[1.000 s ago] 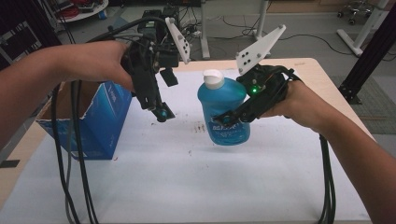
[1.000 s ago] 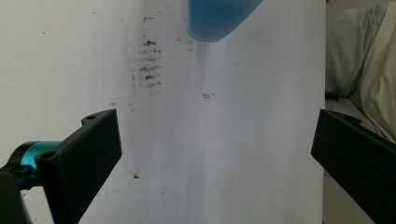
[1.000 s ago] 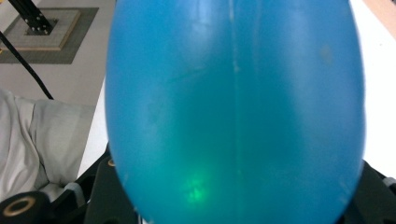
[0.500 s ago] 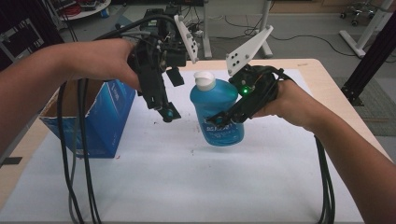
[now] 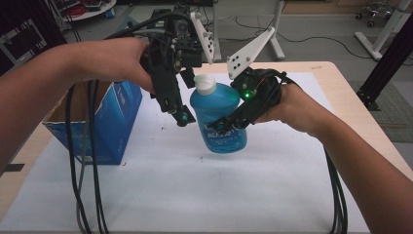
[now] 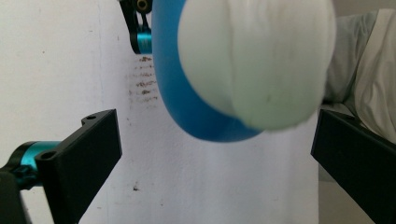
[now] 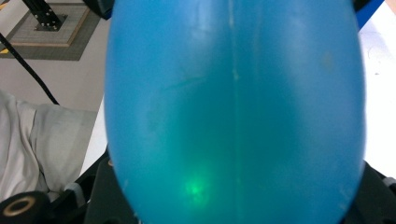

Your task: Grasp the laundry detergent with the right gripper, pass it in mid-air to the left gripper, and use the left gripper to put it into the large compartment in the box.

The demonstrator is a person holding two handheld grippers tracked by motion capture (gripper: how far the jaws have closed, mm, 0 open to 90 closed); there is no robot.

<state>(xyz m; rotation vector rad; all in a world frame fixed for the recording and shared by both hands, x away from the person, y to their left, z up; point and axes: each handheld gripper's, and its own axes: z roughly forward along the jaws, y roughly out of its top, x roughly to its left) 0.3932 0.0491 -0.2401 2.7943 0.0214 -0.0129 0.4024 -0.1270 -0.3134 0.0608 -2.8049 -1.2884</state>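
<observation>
The right gripper (image 5: 229, 127) squeezes a round blue plastic bottle (image 5: 217, 119) with a white cap (image 5: 205, 84), held above the table. The left gripper (image 6: 212, 154) has its jaws wide apart near the cap.

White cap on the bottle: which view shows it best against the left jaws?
The left gripper view: the white cap looms blurred between its open jaws. The high view shows it small atop the blue bottle, beside the left gripper. The right gripper view shows the bottle's body.
</observation>
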